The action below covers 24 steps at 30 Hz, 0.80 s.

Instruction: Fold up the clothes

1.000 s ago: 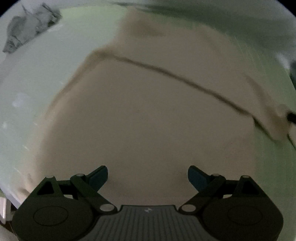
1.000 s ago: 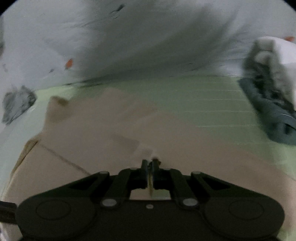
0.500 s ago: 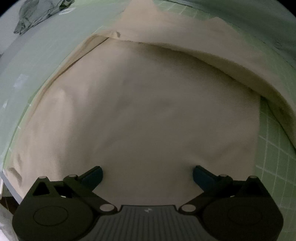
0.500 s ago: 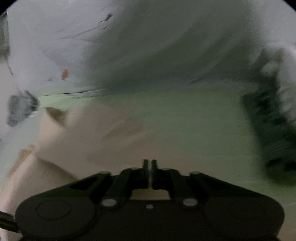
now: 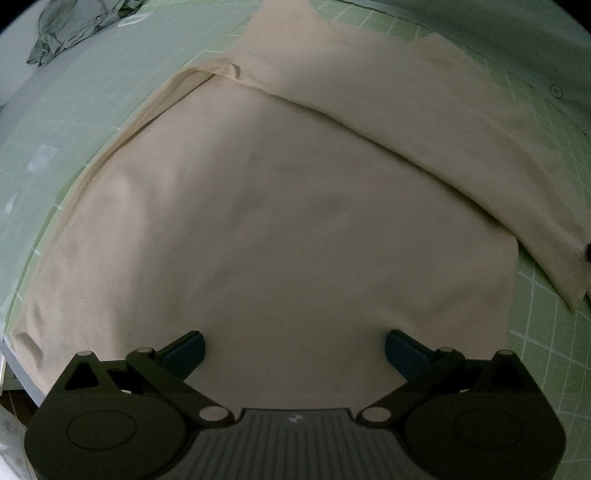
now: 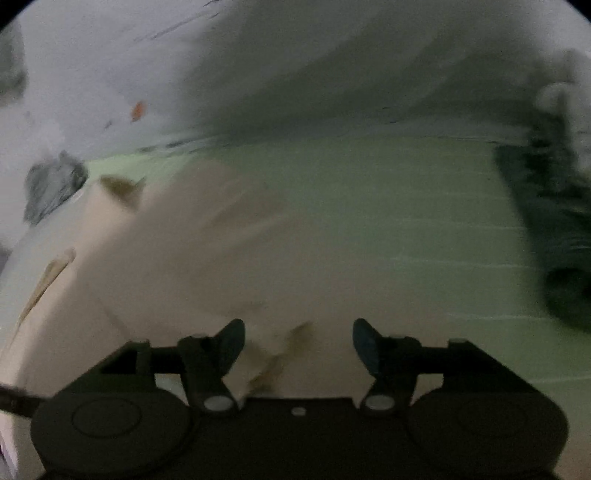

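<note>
Beige garment [image 5: 288, 229] lying flat on the green grid mat [image 5: 92, 122], one edge folded over, left gripper [image 5: 293, 347] hovering spread wide above it, right gripper [image 6: 298, 339] (blurred view) gaping too, holding nothing.

A shirt [image 5: 280, 221] lies flat on a gridded cutting mat [image 5: 74, 122], its right edge folded over the body. A crumpled garment [image 5: 74, 26] sits beyond the mat's far left corner. A clothes pile [image 6: 554, 229] sits at the right.
</note>
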Each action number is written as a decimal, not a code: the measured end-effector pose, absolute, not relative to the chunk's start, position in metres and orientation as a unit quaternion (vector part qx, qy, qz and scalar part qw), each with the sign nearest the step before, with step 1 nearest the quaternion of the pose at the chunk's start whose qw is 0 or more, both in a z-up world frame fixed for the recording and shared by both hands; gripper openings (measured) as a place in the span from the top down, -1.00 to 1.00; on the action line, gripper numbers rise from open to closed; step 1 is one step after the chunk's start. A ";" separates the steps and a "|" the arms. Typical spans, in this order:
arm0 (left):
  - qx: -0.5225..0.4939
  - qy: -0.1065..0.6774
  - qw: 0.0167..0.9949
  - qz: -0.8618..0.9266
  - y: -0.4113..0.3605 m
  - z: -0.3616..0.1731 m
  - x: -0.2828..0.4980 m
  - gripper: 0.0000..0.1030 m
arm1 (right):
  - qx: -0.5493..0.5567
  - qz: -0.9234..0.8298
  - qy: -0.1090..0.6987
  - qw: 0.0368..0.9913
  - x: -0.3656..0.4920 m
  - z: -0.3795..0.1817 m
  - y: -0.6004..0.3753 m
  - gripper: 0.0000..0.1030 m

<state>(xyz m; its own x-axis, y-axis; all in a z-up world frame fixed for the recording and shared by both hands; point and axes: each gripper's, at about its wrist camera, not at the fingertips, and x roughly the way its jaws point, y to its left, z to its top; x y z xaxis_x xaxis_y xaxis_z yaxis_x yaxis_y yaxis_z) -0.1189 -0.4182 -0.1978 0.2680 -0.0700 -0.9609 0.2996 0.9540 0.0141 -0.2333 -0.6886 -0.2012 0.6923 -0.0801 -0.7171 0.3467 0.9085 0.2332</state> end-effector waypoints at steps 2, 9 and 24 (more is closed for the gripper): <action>0.097 0.593 0.791 -0.118 -0.416 -0.194 -0.123 -1.00 | 0.174 -0.108 0.377 0.903 -0.228 -0.205 -0.679 -0.64; 0.098 0.594 0.789 -0.119 -0.415 -0.190 -0.122 -1.00 | 0.101 -0.072 0.369 0.921 -0.214 -0.188 -0.659 0.88; 0.100 0.592 0.791 -0.120 -0.417 -0.183 -0.122 -1.00 | 0.102 -0.217 0.372 0.897 -0.223 -0.158 -0.712 0.82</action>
<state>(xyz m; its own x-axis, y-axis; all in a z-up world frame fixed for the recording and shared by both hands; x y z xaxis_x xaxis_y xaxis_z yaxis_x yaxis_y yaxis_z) -0.1220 -0.4169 -0.1835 0.2697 -0.0721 -0.9603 0.3082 0.9512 0.0152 -0.2226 -0.7120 -0.1581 0.6293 -0.3141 -0.7109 0.4660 0.8845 0.0217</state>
